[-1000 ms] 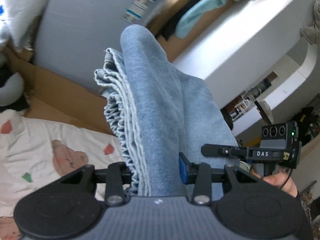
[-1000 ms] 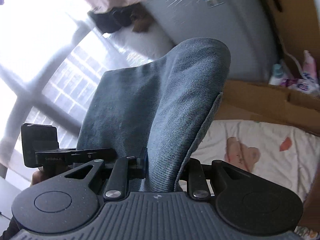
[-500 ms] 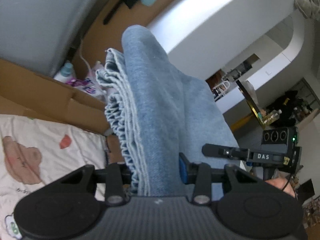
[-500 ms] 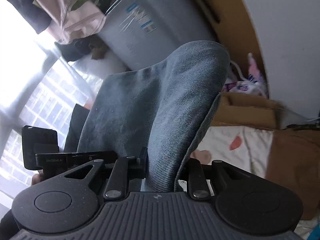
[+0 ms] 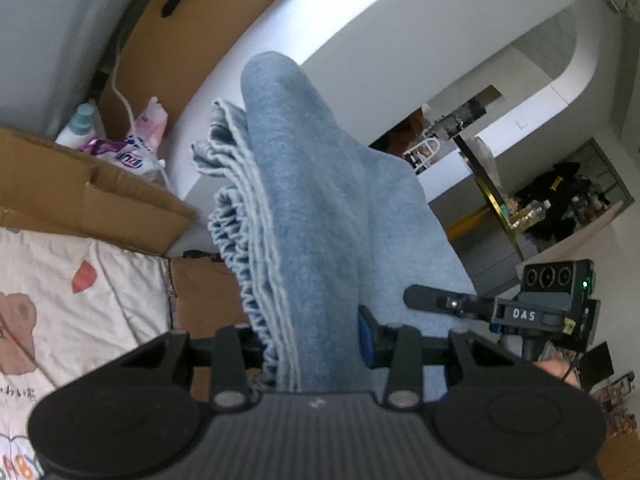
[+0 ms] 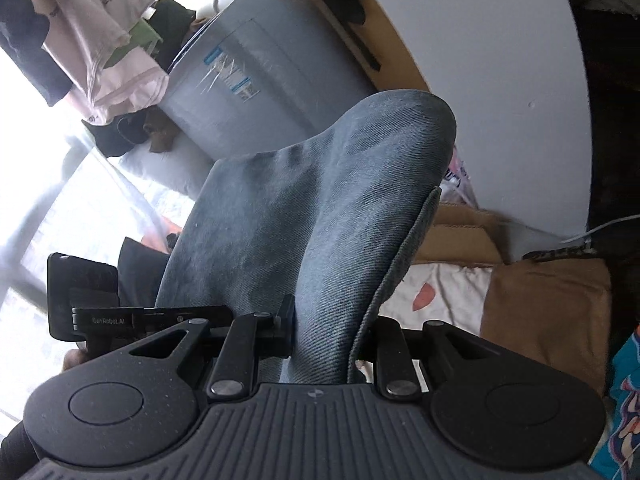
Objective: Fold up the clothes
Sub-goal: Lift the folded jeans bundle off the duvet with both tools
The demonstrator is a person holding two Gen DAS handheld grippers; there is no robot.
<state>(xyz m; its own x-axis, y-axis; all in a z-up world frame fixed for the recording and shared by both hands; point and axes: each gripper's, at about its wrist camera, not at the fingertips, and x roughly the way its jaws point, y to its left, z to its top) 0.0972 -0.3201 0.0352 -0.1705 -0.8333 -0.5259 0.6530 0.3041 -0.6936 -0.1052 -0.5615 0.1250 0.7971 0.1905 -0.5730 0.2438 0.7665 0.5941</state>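
Both views have swung past the grey appliance toward the white wall while the left gripper [image 5: 316, 344] and right gripper [image 6: 328, 340] each pinch the soft, heavy blue denim garment [image 5: 320, 216] at centre frame, best held by its thick bunched edge

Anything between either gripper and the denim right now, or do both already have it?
Nothing in between. The left gripper is shut on the bunched blue denim garment, and the right gripper is shut on another fold of it. The printed bedsheet lies below; the cloth hides what is directly ahead.
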